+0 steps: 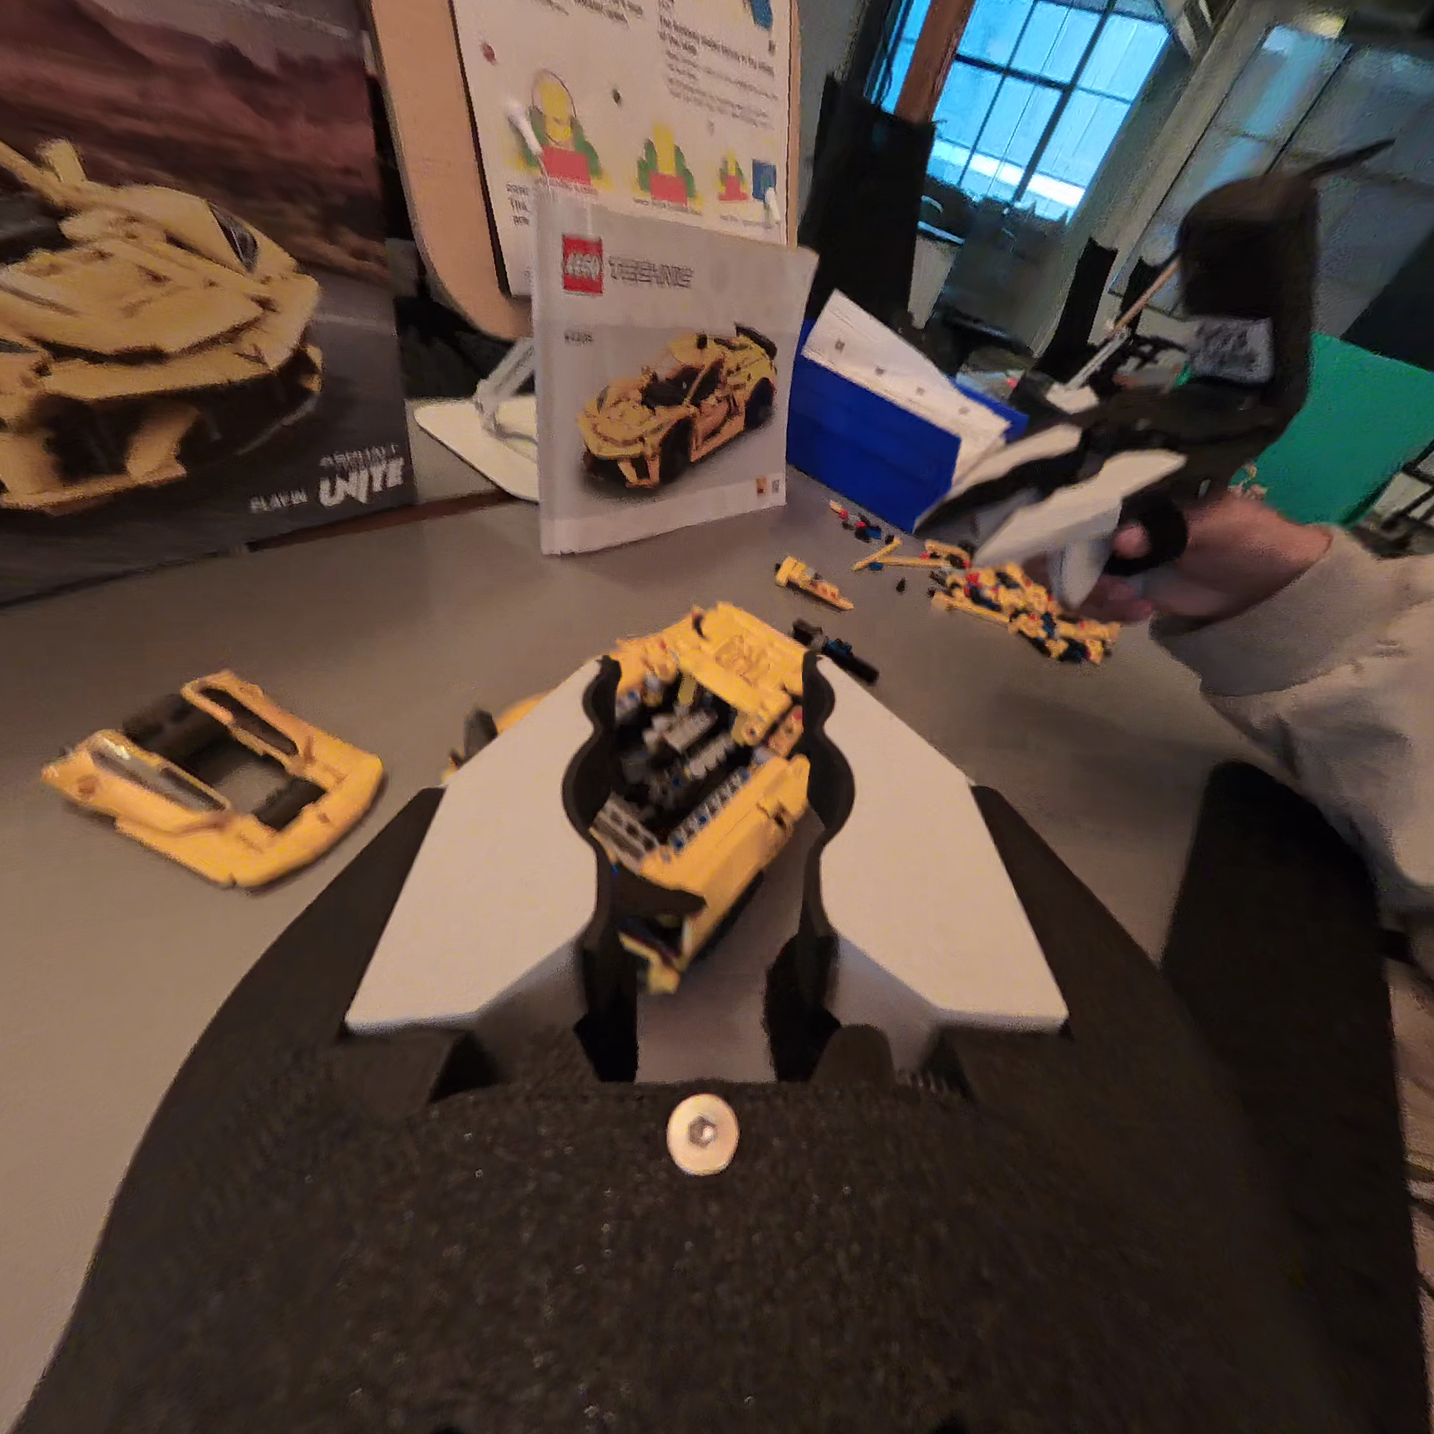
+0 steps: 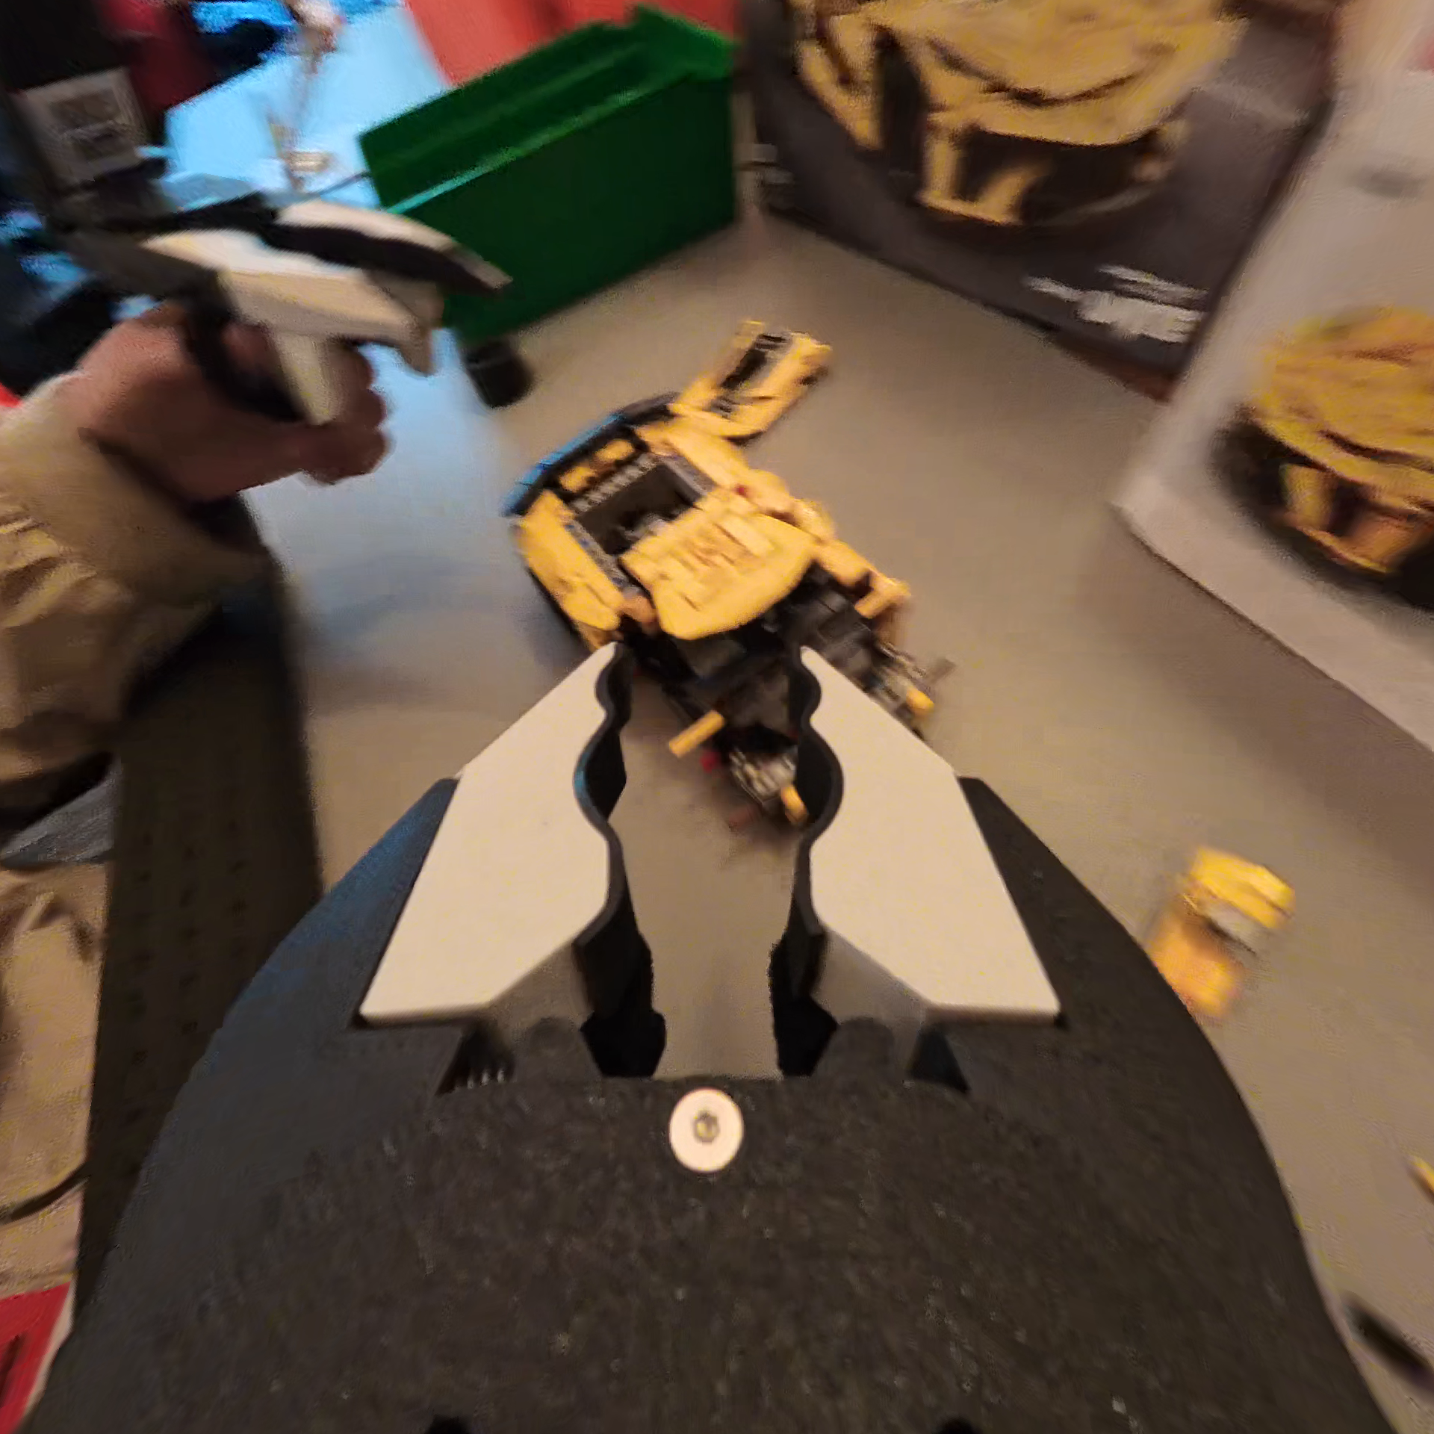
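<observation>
A partly built yellow brick car (image 1: 698, 776) lies on the grey table (image 1: 388, 621). My left gripper (image 1: 708, 675) is open and the car shows in the gap between its fingers. In the right wrist view the left gripper (image 2: 310, 264) is held in a hand, up and to the left, apart from the car (image 2: 698, 559). My right gripper (image 2: 710, 667) is open and empty. Its fingertips are just short of the car's bare dark end (image 2: 760, 760). In the left wrist view the right gripper (image 1: 1047, 497) hangs over a pile of loose pieces (image 1: 1016, 605).
A detached yellow body panel (image 1: 217, 784) lies at the left. An instruction booklet (image 1: 659, 372) stands behind, beside a large picture box (image 1: 155, 310) and a blue box (image 1: 877, 434). A green bin (image 2: 574, 155) stands at the table's far side. A small yellow part (image 2: 1210, 931) lies near my right gripper.
</observation>
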### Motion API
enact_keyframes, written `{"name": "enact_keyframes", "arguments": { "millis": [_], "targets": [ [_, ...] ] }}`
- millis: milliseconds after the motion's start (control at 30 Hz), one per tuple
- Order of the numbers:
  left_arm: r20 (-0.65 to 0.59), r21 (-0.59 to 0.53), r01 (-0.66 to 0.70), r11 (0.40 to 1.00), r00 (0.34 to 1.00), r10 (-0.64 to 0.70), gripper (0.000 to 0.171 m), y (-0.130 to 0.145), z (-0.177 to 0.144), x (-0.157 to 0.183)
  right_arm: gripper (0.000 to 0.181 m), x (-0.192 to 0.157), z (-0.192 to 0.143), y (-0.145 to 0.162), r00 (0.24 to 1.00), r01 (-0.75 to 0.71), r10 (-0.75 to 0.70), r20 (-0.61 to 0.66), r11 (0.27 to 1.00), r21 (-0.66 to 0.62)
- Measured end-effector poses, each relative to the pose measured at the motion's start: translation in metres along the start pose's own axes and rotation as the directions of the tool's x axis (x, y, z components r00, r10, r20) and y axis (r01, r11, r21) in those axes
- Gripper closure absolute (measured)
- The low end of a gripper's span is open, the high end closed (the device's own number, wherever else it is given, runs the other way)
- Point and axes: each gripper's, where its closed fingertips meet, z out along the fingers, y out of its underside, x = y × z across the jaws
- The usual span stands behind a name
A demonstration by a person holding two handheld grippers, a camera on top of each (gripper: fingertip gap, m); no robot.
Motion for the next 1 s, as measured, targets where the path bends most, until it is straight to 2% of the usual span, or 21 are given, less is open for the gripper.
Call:
{"name": "enact_keyframes", "arguments": {
  "millis": [67,133,200,267,367,467,533,567,667,833,1000],
  "targets": [
    [-0.013,0.002,-0.064,0.998,0.998,0.064,0.122,-0.012,0.014,-0.009,0.143,0.006,0.031,0.004,0.997,-0.057,0.060,0.049,0.997,-0.060],
    [-0.097,-0.131,-0.124,0.984,0.989,0.111,0.122,0.008,0.029,-0.008,0.143,0.012,0.056,0.010,0.969,-0.195,0.210,0.126,0.973,-0.122],
    [-0.084,-0.253,-0.116,0.961,0.992,0.097,0.120,0.034,0.031,-0.024,0.141,0.014,0.068,0.011,0.927,-0.309,0.330,0.178,0.941,-0.137],
    [-0.007,-0.236,-0.049,0.971,0.999,0.048,0.115,0.043,0.022,-0.046,0.140,0.012,0.074,0.016,0.889,-0.379,0.408,0.208,0.910,-0.166],
    [0.019,-0.185,0.045,0.982,0.999,-0.042,0.111,0.045,0.014,-0.059,0.143,0.004,0.084,0.021,0.828,-0.447,0.498,0.256,0.863,-0.235],
    [0.072,-0.262,0.039,0.964,0.997,-0.020,0.108,0.063,0.023,-0.070,0.165,0.009,0.092,0.017,0.757,-0.539,0.596,0.267,0.801,-0.262],
    [0.058,-0.333,0.034,0.942,0.998,-0.016,0.109,0.080,0.032,-0.064,0.170,0.007,0.095,0.016,0.736,-0.551,0.617,0.280,0.786,-0.281],
    [0.047,-0.346,0.044,0.937,0.998,-0.030,0.105,0.084,0.034,-0.060,0.171,0.007,0.095,0.012,0.736,-0.557,0.618,0.278,0.785,-0.271],
    [0.055,-0.351,0.022,0.936,0.998,-0.003,0.115,0.091,0.038,-0.058,0.172,0.010,0.088,-0.002,0.790,-0.526,0.572,0.223,0.818,-0.232],
    [0.069,-0.364,0.020,0.931,0.998,0.005,0.115,0.091,0.041,-0.056,0.167,0.012,0.084,0.000,0.924,-0.359,0.383,0.018,0.881,-0.307],
    [0.085,-0.366,0.013,0.931,0.996,0.019,0.116,0.090,0.040,-0.056,0.168,0.014,0.085,0.003,0.883,-0.424,0.463,0.078,0.858,-0.289]
  ]
}}
